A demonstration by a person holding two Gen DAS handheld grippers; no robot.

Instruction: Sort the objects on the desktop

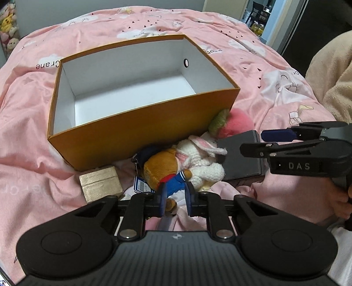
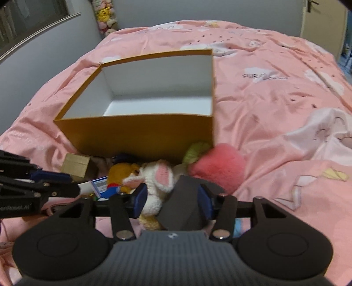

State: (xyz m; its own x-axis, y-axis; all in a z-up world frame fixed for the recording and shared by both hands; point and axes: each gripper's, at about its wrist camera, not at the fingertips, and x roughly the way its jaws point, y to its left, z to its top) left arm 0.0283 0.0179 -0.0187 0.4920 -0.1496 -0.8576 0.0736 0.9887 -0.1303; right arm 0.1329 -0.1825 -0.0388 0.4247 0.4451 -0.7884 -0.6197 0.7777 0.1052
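An open orange box [image 1: 123,136] with a white inside stands on the pink bed; it also shows in the right wrist view [image 2: 136,134]. In front of it lie a brown plush bear in blue [image 1: 162,171], a white knitted bunny [image 1: 202,162], a pink plush strawberry [image 1: 233,123], a dark grey box [image 1: 239,158] and a small gold box [image 1: 100,183]. My left gripper [image 1: 175,198] is closed around the bear's lower body. My right gripper [image 2: 172,199] straddles the dark grey box [image 2: 182,204] and the bunny [image 2: 158,180], its fingers apart.
The pink duvet [image 1: 33,136] is wrinkled all around. A beige plush blanket [image 1: 330,72] lies at the right. Plush toys [image 2: 105,17] stand by the far wall. A paper tag [image 2: 100,183] sticks out beside the bear.
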